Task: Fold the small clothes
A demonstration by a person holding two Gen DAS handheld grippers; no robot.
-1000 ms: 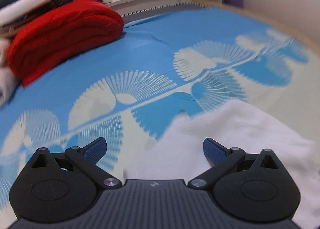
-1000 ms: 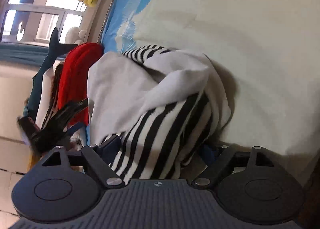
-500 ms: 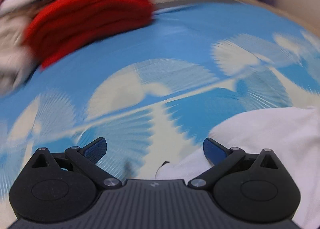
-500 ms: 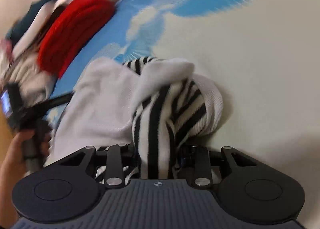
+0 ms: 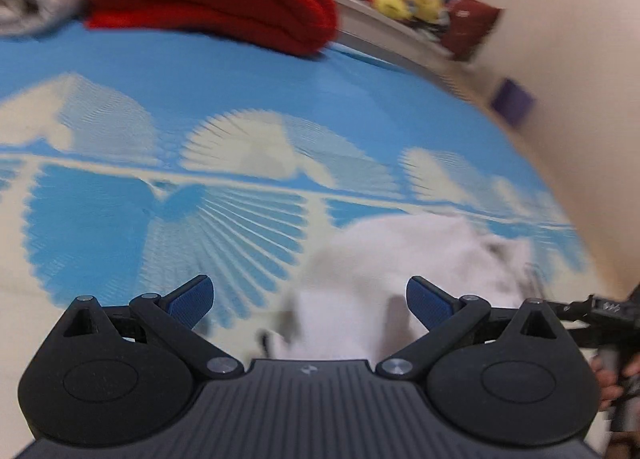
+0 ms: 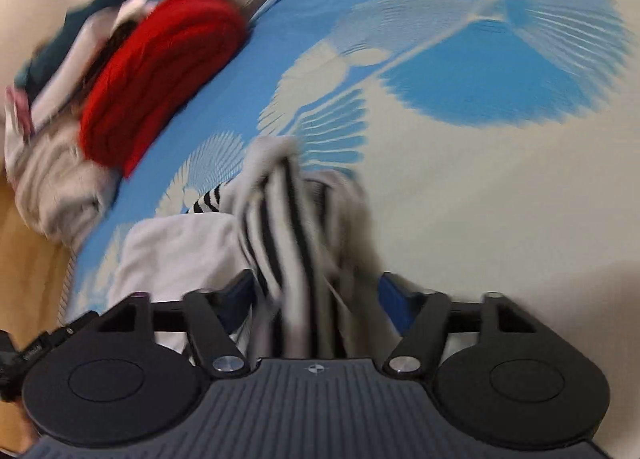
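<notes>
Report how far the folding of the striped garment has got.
Done: little; the striped garment lies bunched on the bedsheet. In hand: the right gripper straddles it, its jaws just reopened and not clamping. The left gripper is open. Left: flatten and fold.

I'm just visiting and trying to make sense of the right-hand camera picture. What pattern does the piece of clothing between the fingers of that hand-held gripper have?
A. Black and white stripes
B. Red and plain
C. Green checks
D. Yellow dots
A: in the right wrist view the striped garment bunched between the open fingers of the right hand-held gripper shows black and white stripes; the only red thing is the folded red knit farther off.
</notes>
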